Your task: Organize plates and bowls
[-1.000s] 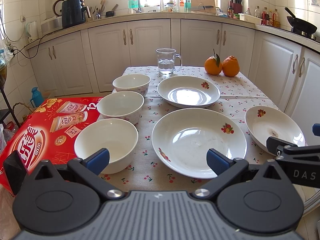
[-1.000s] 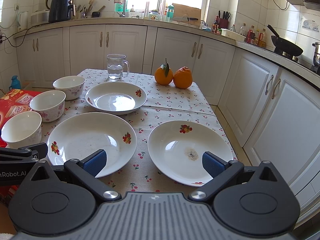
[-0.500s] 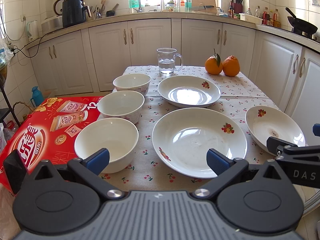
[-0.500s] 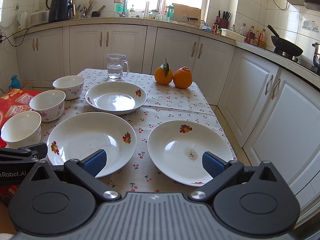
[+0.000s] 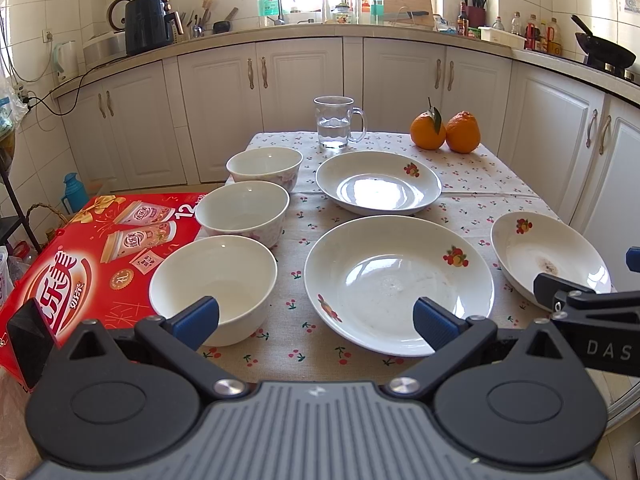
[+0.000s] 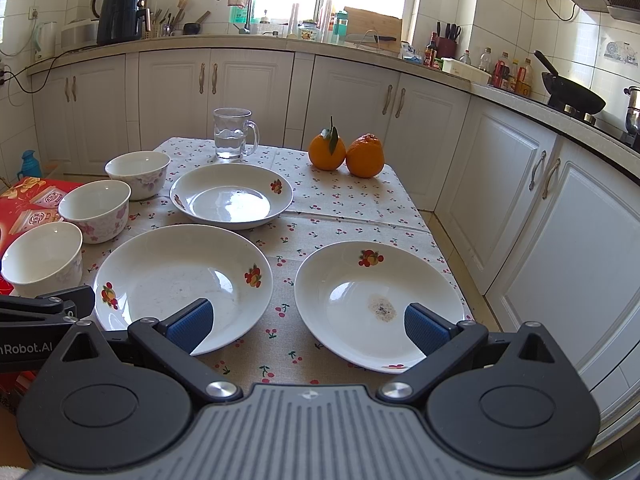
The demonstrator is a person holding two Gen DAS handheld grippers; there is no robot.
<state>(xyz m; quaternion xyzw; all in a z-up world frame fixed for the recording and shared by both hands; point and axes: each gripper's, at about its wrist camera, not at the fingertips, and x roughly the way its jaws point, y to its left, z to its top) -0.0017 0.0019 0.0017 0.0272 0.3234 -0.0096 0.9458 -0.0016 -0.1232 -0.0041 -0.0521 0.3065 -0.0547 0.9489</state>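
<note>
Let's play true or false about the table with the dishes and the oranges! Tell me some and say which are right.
1. Three bowls stand in a row along the table's left side. True.
2. The bowls are stacked inside each other. False: each stands alone.
3. The glass mug holds water. True.
4. The left gripper is clamped on a plate. False: it is open and holds nothing.
5. Two oranges sit side by side at the far end. True.
6. The right-hand plate is spotless. False: there is a brownish stain in its middle.
</note>
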